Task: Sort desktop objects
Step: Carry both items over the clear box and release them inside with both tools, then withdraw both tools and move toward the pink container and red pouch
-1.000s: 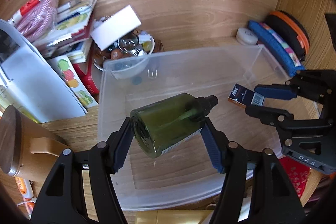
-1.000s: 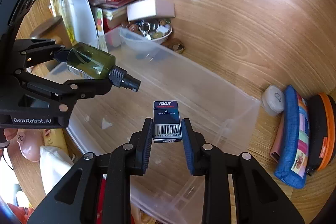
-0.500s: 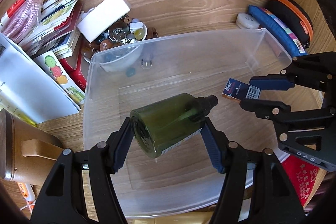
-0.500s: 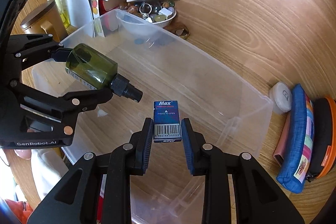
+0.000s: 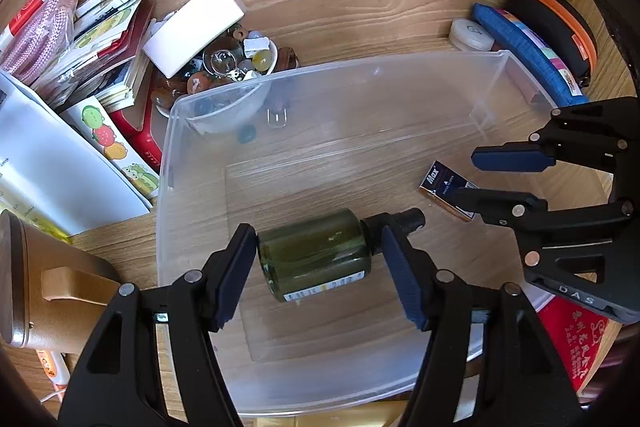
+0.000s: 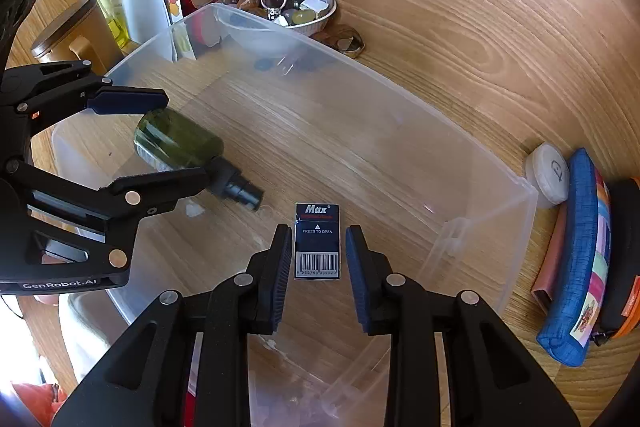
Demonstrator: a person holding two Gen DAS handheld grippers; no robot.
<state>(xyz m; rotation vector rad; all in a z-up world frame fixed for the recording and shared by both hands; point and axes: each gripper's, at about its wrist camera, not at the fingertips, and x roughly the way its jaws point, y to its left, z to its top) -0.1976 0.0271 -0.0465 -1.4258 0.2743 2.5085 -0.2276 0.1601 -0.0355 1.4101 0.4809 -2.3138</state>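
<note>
Left gripper (image 5: 318, 263) jaws apart around green bottle (image 5: 316, 253) in clear bin (image 5: 168, 155), right gripper (image 6: 318, 267) jaws apart beside staple box (image 6: 317, 241), its far end hidden in the left view.

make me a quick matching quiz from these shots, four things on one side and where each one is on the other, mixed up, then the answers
Things
1. green bottle
2. small Max box
3. white box
4. blue pencil case

Places
A. resting on the bowl of trinkets
B. on the desk outside the clear bin's right end
C. on the bin floor between the open right gripper's fingers
D. on the bin floor between the open left gripper's fingers

Pairs: 1-D, 2-C, 3-A, 4-B
</note>
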